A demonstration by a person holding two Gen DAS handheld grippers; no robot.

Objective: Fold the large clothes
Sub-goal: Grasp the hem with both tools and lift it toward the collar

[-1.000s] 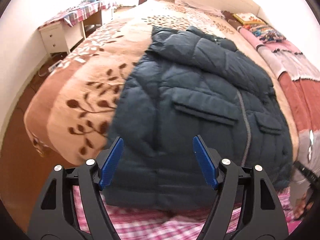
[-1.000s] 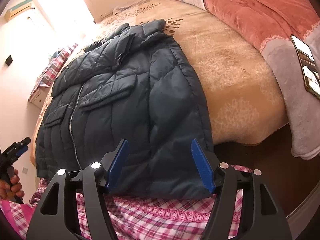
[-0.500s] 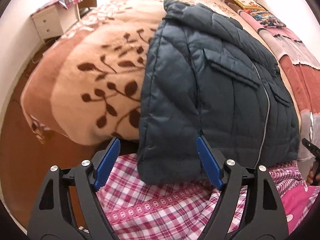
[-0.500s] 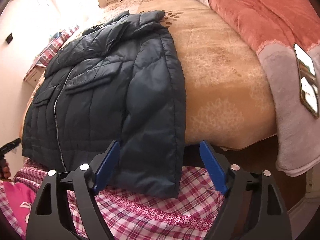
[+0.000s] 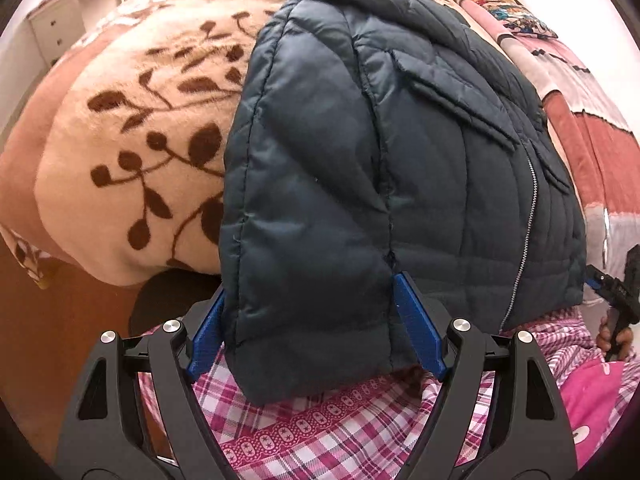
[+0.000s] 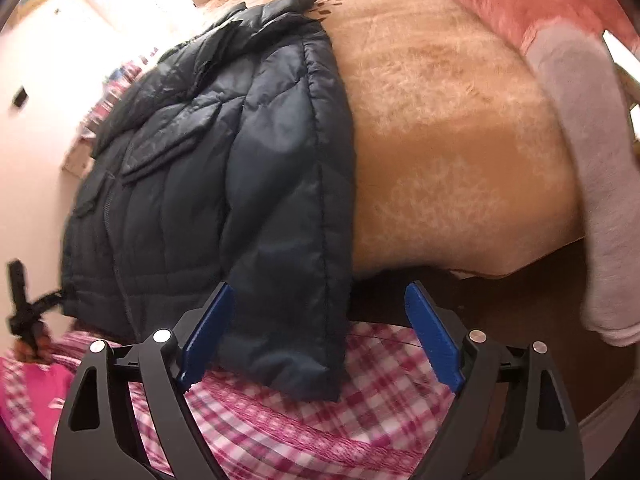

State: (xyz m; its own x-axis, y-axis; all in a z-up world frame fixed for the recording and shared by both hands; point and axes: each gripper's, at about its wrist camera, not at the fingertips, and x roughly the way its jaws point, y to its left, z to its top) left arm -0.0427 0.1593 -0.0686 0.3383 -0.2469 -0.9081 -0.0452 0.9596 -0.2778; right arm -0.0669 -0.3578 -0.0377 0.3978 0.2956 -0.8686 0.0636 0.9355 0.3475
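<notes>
Fingers on both grippers are spread wide around the hem corners of the puffer jacket (image 5: 400, 160), nothing pinched yet; the right gripper (image 6: 316, 332) is opening further. Jacket's draped over the bed (image 6: 460, 140) edge. The left gripper (image 5: 308, 328) looks set: next, clamp both corners and fold upward.

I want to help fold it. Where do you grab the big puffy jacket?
Grab the jacket by its two bottom corners, coming from the foot of the bed. The hem hangs over the edge there, so jaws can slip around each corner, one either side of the zip.
</notes>
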